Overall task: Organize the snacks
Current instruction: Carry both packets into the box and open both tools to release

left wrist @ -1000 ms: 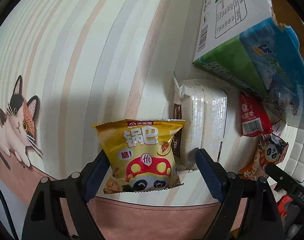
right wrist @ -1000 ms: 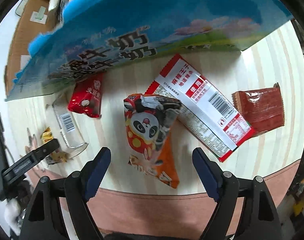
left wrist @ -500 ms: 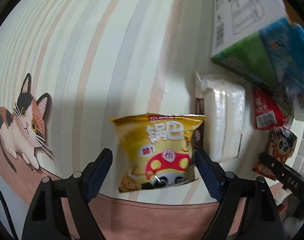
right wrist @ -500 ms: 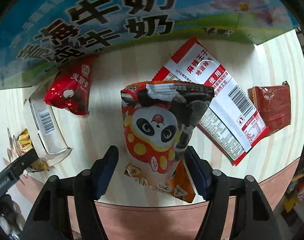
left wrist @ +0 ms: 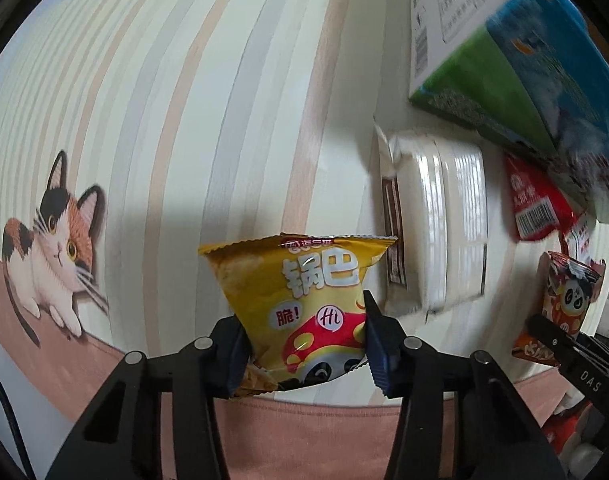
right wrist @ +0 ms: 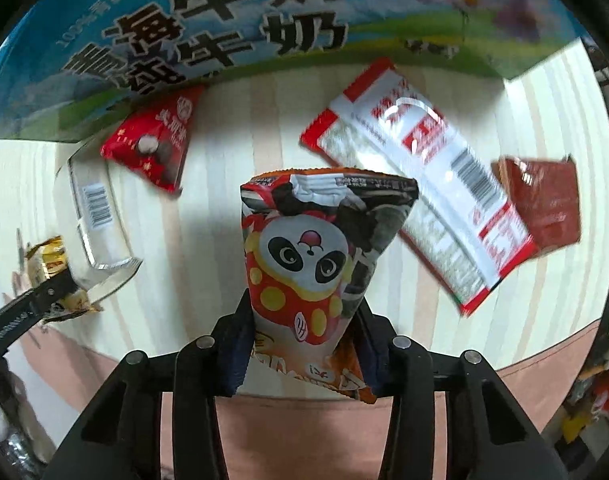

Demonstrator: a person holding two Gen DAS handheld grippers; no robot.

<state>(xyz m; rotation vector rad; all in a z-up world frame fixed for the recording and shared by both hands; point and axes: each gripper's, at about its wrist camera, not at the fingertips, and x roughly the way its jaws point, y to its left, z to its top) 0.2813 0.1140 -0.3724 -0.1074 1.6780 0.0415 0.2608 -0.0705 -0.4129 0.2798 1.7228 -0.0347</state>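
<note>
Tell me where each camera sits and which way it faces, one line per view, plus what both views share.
Left wrist: on the left hand-held gripper, looking along its fingers at the yellow snack bag it clamps, over the striped table.
Right wrist: on the right hand-held gripper, facing the panda snack bag it clamps.
Shared: milk carton box, white packet, small red packet, both bags.

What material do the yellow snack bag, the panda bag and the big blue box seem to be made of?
Yellow snack bag: glossy plastic film, probably; it crinkles and has a serrated sealed top edge, pinched in the left claw.
Panda bag: similar shiny printed film, creased where the right claw squeezes it.
Blue box: looks like printed cardboard, with flat stiff faces and a straight lower edge.
</note>
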